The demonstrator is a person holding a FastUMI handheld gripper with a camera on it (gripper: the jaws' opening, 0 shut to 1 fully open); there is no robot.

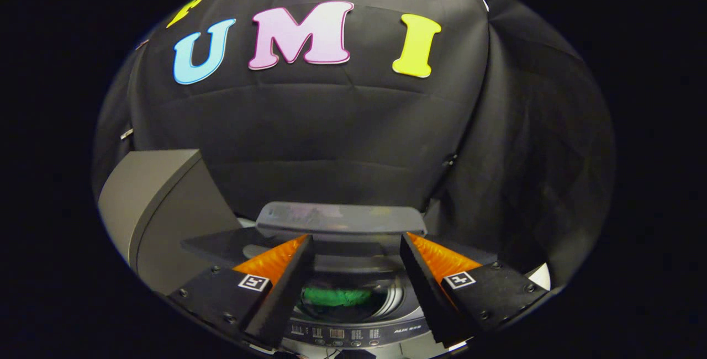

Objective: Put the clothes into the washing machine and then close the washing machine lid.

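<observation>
The gripper [356, 248] has its fingers spread wide with nothing held between them. Between and below the fingers lies the open drum of the washing machine [353, 337], and in that drum sits a green garment [337, 297], bunched up rather than laid out, so it has no clear long axis that I can make out.

Just beyond the fingertips stands the lid [339, 220], raised at the machine's back edge. It looks folded, with its upper panel showing as a grey translucent slab. Its long axis runs across from side to side, square to the fingers, and its free front edge faces the gripper. The control strip runs along the machine's front edge, nearest the camera.

By my judgement the clothes step is done and the closing of the lid is now in hand. The next move calls for the fingers to reach the lid's front edge, either pinching it or pushing from above, and to bring it forward and down over the opening.

A grey box-like unit [157, 204] stands beside the machine's left corner.
</observation>
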